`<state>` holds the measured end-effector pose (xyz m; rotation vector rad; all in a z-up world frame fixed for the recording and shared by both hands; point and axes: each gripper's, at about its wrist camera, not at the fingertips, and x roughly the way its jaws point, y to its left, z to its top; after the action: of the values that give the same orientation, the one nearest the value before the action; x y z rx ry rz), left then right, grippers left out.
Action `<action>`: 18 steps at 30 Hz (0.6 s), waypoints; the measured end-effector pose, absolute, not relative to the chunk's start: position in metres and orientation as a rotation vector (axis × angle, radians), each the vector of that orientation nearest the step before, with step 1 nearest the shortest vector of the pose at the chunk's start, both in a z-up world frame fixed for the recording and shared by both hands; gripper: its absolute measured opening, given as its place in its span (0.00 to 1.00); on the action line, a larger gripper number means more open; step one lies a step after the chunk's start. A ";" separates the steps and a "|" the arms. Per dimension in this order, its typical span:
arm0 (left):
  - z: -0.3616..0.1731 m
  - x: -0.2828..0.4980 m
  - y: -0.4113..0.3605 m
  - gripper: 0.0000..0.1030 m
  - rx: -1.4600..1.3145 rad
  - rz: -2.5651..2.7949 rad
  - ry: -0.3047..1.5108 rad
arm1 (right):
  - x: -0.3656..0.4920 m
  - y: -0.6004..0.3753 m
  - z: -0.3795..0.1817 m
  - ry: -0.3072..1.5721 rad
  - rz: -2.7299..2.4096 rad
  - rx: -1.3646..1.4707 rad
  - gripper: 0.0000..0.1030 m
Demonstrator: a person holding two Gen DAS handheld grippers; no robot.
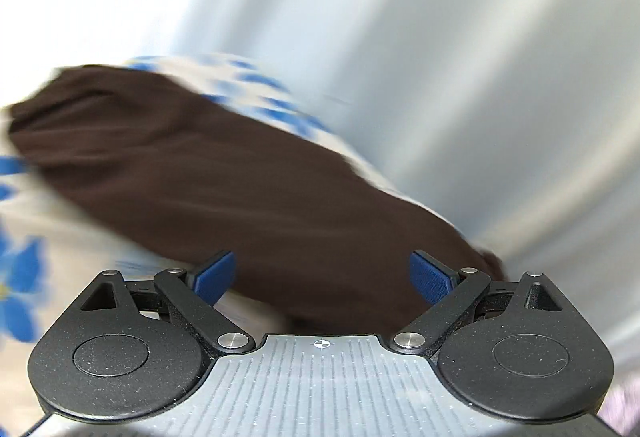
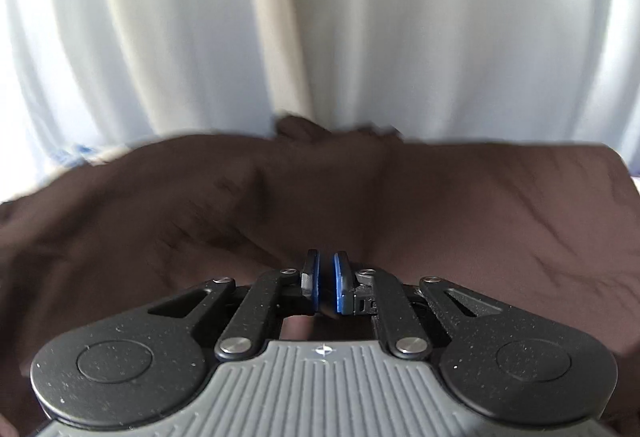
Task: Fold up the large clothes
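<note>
Brown garment [image 2: 320,205], right tool [image 2: 326,283] pinching it

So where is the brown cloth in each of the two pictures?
Left wrist view: the brown cloth runs slantwise from middle left down to between the open left gripper.
Right wrist view: the brown cloth fills the lower half, pinched by the right gripper.
Shared landmark: the white curtain hanging behind the cloth.

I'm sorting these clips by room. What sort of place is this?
Probably a bedroom, though blur limits certainty: a white curtain hangs behind, and the brown garment lies on a blue-flowered sheet, likely bedding.
</note>
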<state>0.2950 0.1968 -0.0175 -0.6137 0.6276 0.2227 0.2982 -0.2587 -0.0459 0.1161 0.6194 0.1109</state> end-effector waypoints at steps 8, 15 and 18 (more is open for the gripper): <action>-0.056 0.286 0.291 0.90 -0.912 0.401 0.571 | 0.318 -0.187 -0.035 0.636 0.338 0.156 0.13; -0.080 0.274 0.341 0.76 -1.066 0.467 0.503 | 0.330 -0.107 -0.019 0.590 0.494 0.146 0.13; -0.086 0.276 0.353 0.59 -1.110 0.476 0.488 | 0.337 -0.082 -0.034 0.639 0.516 0.150 0.12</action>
<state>0.2762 0.3535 -0.0862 -1.1095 0.4875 0.4760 0.3365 -0.0818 -0.0338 0.1499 0.6391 0.5158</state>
